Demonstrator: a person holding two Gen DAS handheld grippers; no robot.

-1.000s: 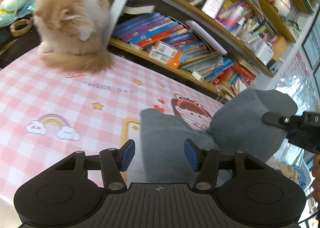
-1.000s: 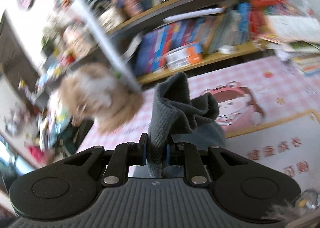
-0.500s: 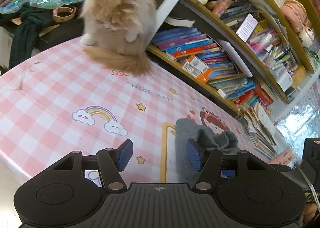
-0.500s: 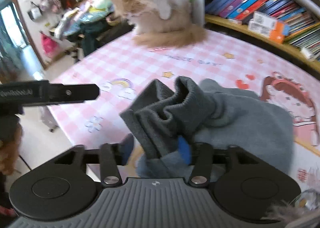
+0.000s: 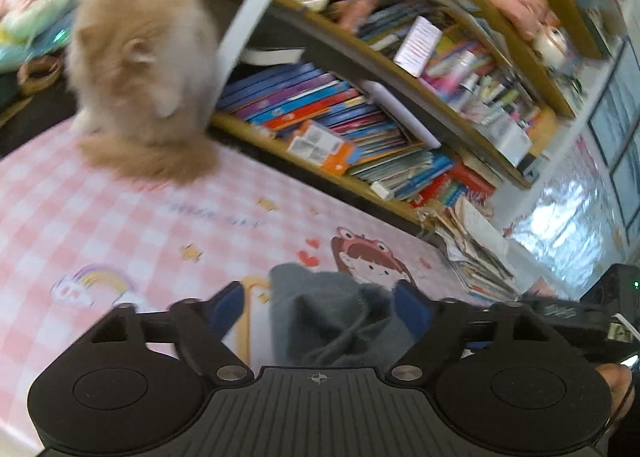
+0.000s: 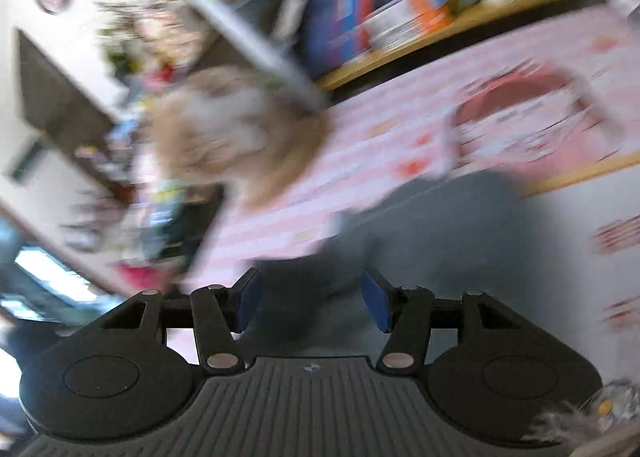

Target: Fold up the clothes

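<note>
A grey hooded garment (image 5: 320, 313) lies bunched on the pink checked table cover (image 5: 80, 217). My left gripper (image 5: 320, 307) is open, its blue pads on either side of the garment's near part, drawstring showing. In the right wrist view, which is blurred, the grey garment (image 6: 420, 225) lies flat on the cover, and my right gripper (image 6: 312, 299) is open just over its near edge, holding nothing. The right gripper's black body (image 5: 592, 313) shows at the right edge of the left wrist view.
A fluffy cream cat (image 5: 140, 69) sits at the table's far left corner; it also shows blurred in the right wrist view (image 6: 224, 137). Shelves full of books (image 5: 340, 117) run along the far side. A stack of papers (image 5: 472, 249) lies at the far right.
My right gripper has opened and let go of the grey garment, which now lies on the table. Both grippers have swung; the left one is now closer over the garment.
</note>
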